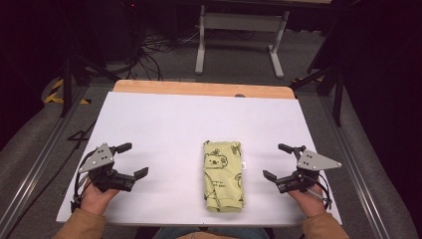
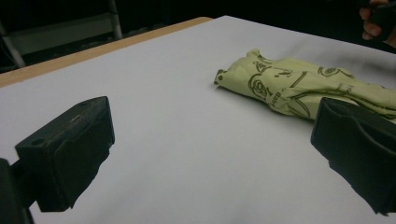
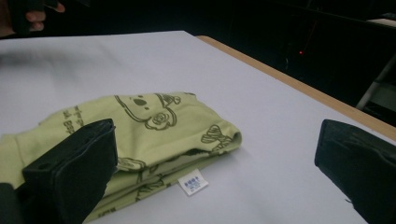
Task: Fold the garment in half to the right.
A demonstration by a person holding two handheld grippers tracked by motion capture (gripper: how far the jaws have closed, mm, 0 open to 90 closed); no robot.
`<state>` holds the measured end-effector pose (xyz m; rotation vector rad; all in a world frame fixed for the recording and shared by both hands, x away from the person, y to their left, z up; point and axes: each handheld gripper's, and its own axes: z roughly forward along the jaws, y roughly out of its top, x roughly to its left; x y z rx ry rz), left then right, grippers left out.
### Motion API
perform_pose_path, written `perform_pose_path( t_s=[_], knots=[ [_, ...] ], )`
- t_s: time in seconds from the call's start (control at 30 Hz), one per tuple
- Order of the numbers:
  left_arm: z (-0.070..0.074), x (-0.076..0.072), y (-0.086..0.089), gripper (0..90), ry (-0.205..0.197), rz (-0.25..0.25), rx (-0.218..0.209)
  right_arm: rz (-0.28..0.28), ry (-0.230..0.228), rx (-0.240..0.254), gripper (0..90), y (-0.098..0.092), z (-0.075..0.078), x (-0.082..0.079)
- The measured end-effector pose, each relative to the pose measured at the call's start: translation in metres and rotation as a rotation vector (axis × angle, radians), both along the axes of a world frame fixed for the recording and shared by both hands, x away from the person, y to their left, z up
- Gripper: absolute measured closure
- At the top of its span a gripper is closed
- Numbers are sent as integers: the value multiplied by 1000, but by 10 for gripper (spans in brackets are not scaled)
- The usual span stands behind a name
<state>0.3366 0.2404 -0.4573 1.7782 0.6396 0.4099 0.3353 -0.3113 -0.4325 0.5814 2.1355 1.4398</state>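
Observation:
A folded light-green garment printed with cartoon bears lies on the white table, near the front edge at the middle. A small white label sticks out from its side. To the garment's left my left gripper stands open, nothing between its jaws, with the garment ahead at the right. On the other side, my right gripper is open and empty too, a short way from the garment. Each gripper is held by a hand at the table's front.
The table's wooden far edge runs along the back. Beyond it stand a white desk frame and loose cables on the floor. Metal rails flank the table.

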Motion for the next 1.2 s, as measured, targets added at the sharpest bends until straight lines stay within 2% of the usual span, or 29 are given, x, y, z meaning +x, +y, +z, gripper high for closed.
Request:
perform_pose_path(
  t_s=[0.1, 0.17, 0.3, 0.33, 0.43, 0.47, 0.5, 0.57, 0.6, 0.7, 0.77, 0.83, 0.97, 1.1, 1.2],
  knots=[
    [-7, -3, 5, 5, 6, 31, -22, -20, -5, 3, 1, -5, -8, -1],
    [-12, -5, 8, 5, 12, 49, -21, -24, -8, 4, 1, -7, -9, -2],
    [-23, -6, 13, 5, 31, 53, -41, -39, -11, 12, 1, -13, -18, -5],
    [-25, -7, 14, 5, 38, 52, -38, -39, -11, 12, 1, -13, -18, -5],
    [-33, -8, 14, 4, 41, 62, 10, -36, -6, 13, 1, -16, -24, -5],
    [-35, -7, 14, 4, 44, 60, 24, -40, 1, 9, 1, -17, -28, -5],
    [-38, -7, 14, 3, 51, 61, 20, -45, 8, 12, 0, -18, -32, -4],
    [-40, -5, 13, 1, 52, 65, 22, -65, 71, 18, 0, -20, -44, -1],
    [-42, -3, 13, 1, 52, 70, 23, -68, 85, 20, 1, -20, -43, -1],
    [-46, 4, 12, 1, 62, 85, 32, -77, 71, 23, 1, -20, -43, -1],
    [-46, 5, 14, 1, 45, 94, 26, -89, 75, 25, 1, -20, -44, 0],
    [-47, 8, 16, 1, 57, 97, 14, -94, 87, 19, 1, -21, -44, 1],
    [-47, 8, 16, 1, 62, 107, 12, -101, 96, 11, 1, -19, -45, 1],
    [-47, 8, 16, 0, 69, 104, -10, -100, 91, 5, 1, -18, -45, 0],
    [-47, 8, 15, 0, 63, 101, -1, -92, 93, -3, 1, -17, -46, 0]
  ],
)
